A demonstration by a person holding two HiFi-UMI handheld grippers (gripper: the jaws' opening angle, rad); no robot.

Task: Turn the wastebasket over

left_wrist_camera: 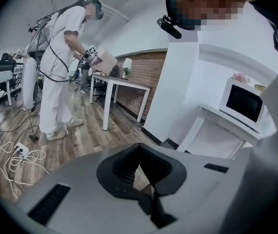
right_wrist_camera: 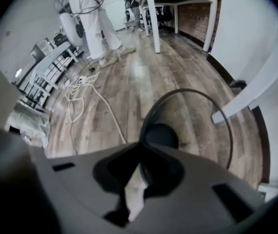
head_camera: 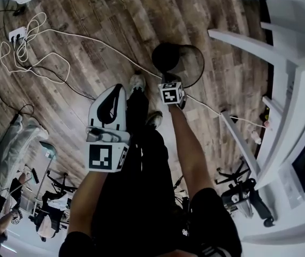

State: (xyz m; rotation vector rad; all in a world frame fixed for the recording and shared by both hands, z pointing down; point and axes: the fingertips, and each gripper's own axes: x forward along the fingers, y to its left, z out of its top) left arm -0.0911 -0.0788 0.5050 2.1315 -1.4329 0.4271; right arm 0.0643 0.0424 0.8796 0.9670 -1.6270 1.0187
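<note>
1. Wastebasket point(head_camera: 168, 58): a dark wire-mesh bin. It is on the wooden floor point(head_camera: 104, 20), just ahead of the person's shoes point(head_camera: 137, 82) and towards the white furniture at the floor's right edge.
2. Near the floor's far left edge lie a white power strip point(head_camera: 17, 35) and loops of white cable point(head_camera: 35, 63). One strand runs across the boards towards the bin.
3. The left gripper point(head_camera: 119, 91) hangs left of the shoes, well apart from the bin. In the left gripper view its jaws meet at the tips, with nothing between them point(left_wrist_camera: 148, 189). Behind them, a person in white clothing point(left_wrist_camera: 61, 67) is working at a white table point(left_wrist_camera: 122, 84).
4. The right gripper point(head_camera: 169, 80) points steeply down at the near side of the bin's rim. In the right gripper view its jaws are almost together point(right_wrist_camera: 135, 186). The thin rim's left arc runs down into them, so they appear to be pinching the rim.
5. In that view the bin point(right_wrist_camera: 161, 135) shows its mouth ring towards the camera, with its dark bottom visible inside.
6. White shelving point(head_camera: 281, 52) runs along the floor's right edge.
</note>
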